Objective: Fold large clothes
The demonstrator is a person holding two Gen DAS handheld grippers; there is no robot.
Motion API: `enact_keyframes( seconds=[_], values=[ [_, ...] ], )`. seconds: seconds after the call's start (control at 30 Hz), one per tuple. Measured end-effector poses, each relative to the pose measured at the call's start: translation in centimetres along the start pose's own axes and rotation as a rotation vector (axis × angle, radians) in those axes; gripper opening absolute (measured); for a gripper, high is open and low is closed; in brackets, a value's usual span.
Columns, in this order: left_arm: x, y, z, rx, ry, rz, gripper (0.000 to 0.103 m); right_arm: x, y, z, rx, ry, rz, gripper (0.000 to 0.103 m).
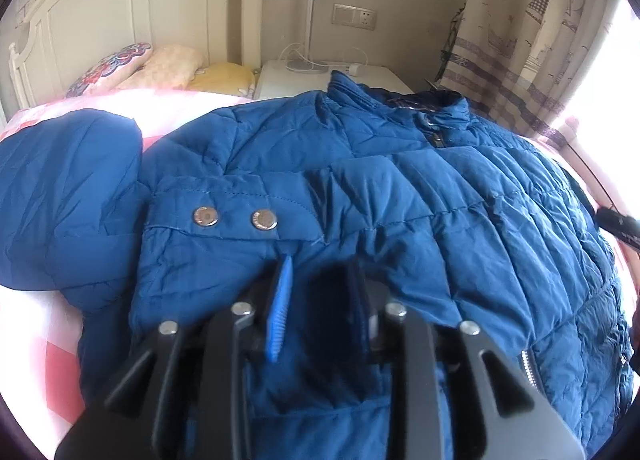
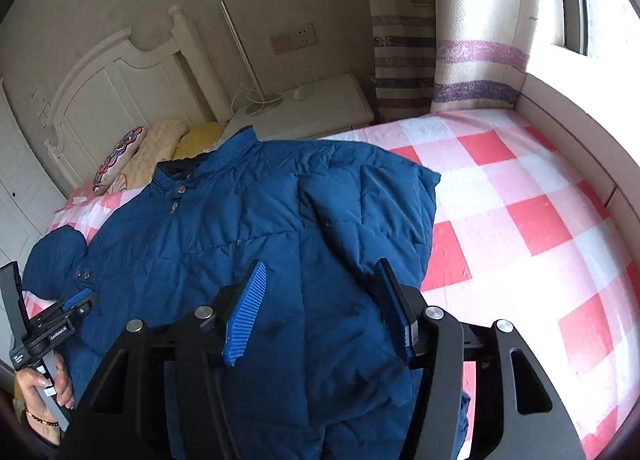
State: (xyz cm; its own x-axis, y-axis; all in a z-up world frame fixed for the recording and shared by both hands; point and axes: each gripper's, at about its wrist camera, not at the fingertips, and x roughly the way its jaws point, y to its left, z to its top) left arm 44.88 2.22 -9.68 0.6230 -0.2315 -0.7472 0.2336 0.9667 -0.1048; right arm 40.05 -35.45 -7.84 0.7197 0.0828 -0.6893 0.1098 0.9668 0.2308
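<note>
A blue quilted jacket (image 2: 256,228) lies front-up across a bed (image 2: 520,196) covered in a red, pink and white checked sheet, its collar toward the white headboard (image 2: 116,88) and its zip closed to the neck. The left tongs (image 1: 320,300) are closed down on the cuff end of a sleeve (image 1: 248,212), which is folded across the jacket's chest; dark fabric fills the narrow gap between the blue ribbed pads, and two metal snaps (image 1: 234,218) sit just beyond the tips. In the right wrist view the same tongs appear at the jacket's left edge, held by a hand (image 2: 44,392) wearing a beaded bracelet. The right tongs (image 2: 320,300) hang wide open above the jacket's lower body, gripping nothing, with cloth showing between the spread pads. A rounded blue hood (image 1: 68,196) lies beside the jacket's shoulder on the sheet. Near the headboard sit a flowered pillow (image 1: 108,68), a cream one and a yellow one. A white nightstand (image 2: 316,108) beyond the collar carries a thin lamp (image 1: 308,20) and a coiled white cable. A wall socket (image 2: 294,38) is above it, and a striped curtain (image 2: 468,40) hangs by the bright window.
</note>
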Motion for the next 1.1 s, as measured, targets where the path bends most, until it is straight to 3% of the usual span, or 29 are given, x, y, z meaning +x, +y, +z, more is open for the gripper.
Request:
enact_keyframes(
  seconds=[0.07,0.13,0.17,0.2,0.3,0.37,0.43,0.47,0.6,0.73,0.87,0.97,1.03,1.1],
  values=[
    [0.2,-0.9,0.0,0.045,0.009,-0.041,0.069,1.2,1.2,1.3,-0.049,0.001,-0.038,0.053],
    [0.4,-1.8,-0.1,0.092,0.018,-0.012,0.074,3.4,1.8,1.8,-0.101,0.050,-0.063,0.053],
    [0.4,-2.2,-0.1,0.107,0.021,0.000,0.076,5.3,1.8,1.8,-0.113,0.124,-0.085,0.054],
    [0.5,-2.3,-0.2,0.114,0.023,0.004,0.077,6.7,1.7,1.7,-0.109,0.182,-0.100,0.055],
    [0.5,-2.1,-0.2,0.102,0.020,-0.013,0.078,6.7,1.9,2.9,-0.088,0.195,-0.127,0.055],
    [0.5,-2.1,-0.2,0.105,0.022,-0.013,0.079,5.4,1.8,4.4,-0.040,0.106,-0.117,0.055],
    [0.7,-2.3,-0.2,0.114,0.025,-0.010,0.082,4.8,1.2,5.7,0.023,0.007,-0.125,0.065],
    [0.7,-2.4,-0.2,0.117,0.027,-0.011,0.083,5.3,1.0,6.2,0.044,-0.002,-0.146,0.067],
    [0.7,-2.3,-0.2,0.110,0.024,-0.020,0.083,11.2,0.6,6.3,-0.035,0.233,-0.250,0.082],
    [0.7,-2.2,-0.2,0.107,0.023,-0.025,0.083,9.3,1.9,6.7,0.009,0.173,-0.324,0.086],
    [0.7,-2.1,-0.2,0.105,0.022,-0.028,0.083,4.8,8.5,3.8,-0.128,0.034,-0.161,0.088],
    [0.6,-2.0,-0.2,0.099,0.019,-0.036,0.083,5.3,13.7,-0.1,-0.331,0.110,-0.086,0.089],
    [0.5,-1.8,-0.2,0.091,0.015,-0.045,0.083,7.3,15.5,-2.3,-0.418,0.186,-0.114,0.091],
    [0.5,-1.6,-0.1,0.081,0.012,-0.054,0.083,7.4,14.8,-2.0,-0.354,0.176,-0.109,0.095]
  ],
)
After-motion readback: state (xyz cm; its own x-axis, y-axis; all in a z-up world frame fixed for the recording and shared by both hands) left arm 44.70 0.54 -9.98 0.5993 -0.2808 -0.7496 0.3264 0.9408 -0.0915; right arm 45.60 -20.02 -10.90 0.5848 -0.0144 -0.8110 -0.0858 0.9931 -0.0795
